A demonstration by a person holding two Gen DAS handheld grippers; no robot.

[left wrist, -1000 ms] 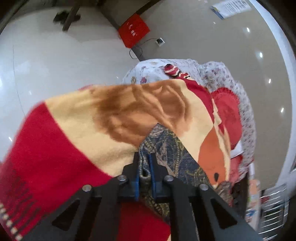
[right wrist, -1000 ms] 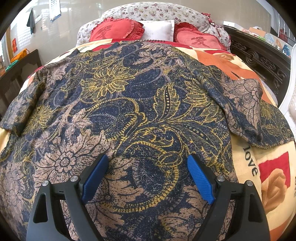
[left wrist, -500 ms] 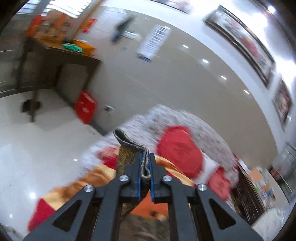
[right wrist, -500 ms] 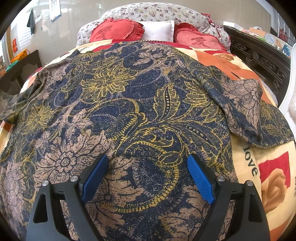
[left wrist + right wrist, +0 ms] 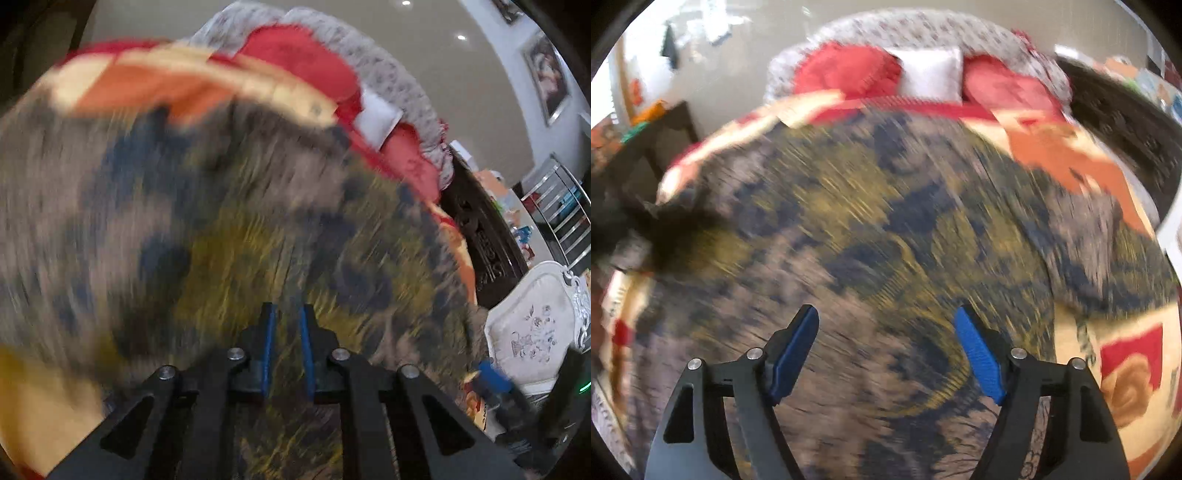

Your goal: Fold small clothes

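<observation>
A dark blue shirt with gold and tan flowers (image 5: 886, 221) lies spread on the bed; both views are motion-blurred. My right gripper (image 5: 886, 354) is open and empty just above the shirt's near part. My left gripper (image 5: 287, 347) hovers over the shirt (image 5: 221, 221); its blue pads (image 5: 267, 350) stand a narrow gap apart, and the blur hides whether cloth is between them. The shirt's right sleeve (image 5: 1108, 258) lies out to the side. The left gripper shows as a dark blur at the left edge of the right wrist view.
The shirt lies on a red, cream and orange blanket (image 5: 1126, 369). Red cushions (image 5: 846, 70) and a white pillow (image 5: 931, 74) sit at the headboard. A dark carved bed frame (image 5: 487, 254) and a white chair (image 5: 532, 325) stand to the right.
My left gripper lifted the left sleeve high, then swung over the shirt's body. Its pads now stand slightly apart. My right gripper has shifted a little; both views are blurred.
</observation>
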